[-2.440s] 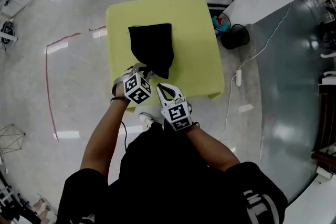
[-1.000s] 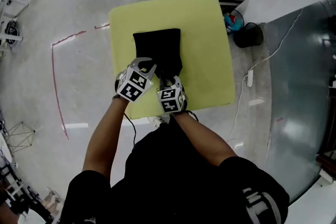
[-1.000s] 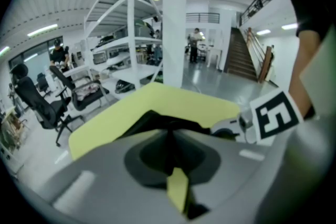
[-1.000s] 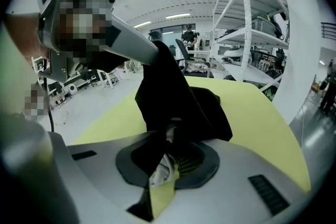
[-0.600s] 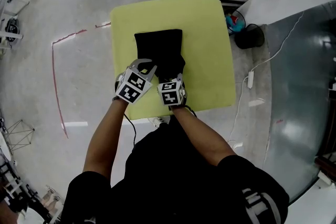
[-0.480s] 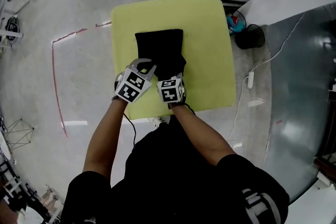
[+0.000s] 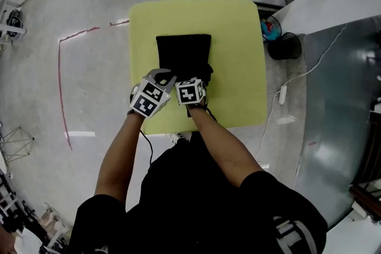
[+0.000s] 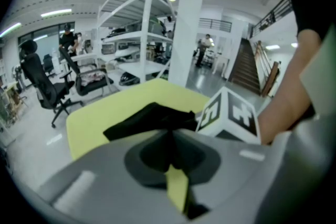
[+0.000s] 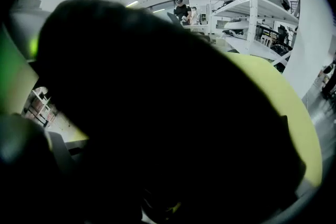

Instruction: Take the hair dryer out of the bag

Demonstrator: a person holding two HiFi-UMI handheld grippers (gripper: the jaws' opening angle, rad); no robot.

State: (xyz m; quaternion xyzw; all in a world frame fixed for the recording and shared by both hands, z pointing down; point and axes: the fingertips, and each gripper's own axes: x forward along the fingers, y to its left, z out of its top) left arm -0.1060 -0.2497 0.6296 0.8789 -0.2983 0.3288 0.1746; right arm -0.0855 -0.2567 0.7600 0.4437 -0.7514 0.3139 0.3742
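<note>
Two bare forearms reach up from the bottom of the head view, from a person in a black top, each hand carrying a gripper with a marker cube. Both meet at the near end of a black bag, just left of the frame's middle.

Left gripper: its jaws are pressed together, pinching a fold of fabric at the bag's lower left corner. In the left gripper view the cloth rises in a peak to the jaw tips.

Right gripper: its jaws have just been opening and stand spread wide, pushed nose-first into the bag's near end. Black fabric fills nearly all of the right gripper view, so nothing gripped can be made out.

Plain, matte and soft, the bag is a flat rectangle. Its long axis runs up the frame, away from the person, with the near end bunched at the grippers. The hair dryer itself shows in no view.

Beneath it is a square yellow-green table, the bag lying left of its centre. Beyond are a glossy grey floor, a red tape line at left, and a dark bin and white cable at right.
</note>
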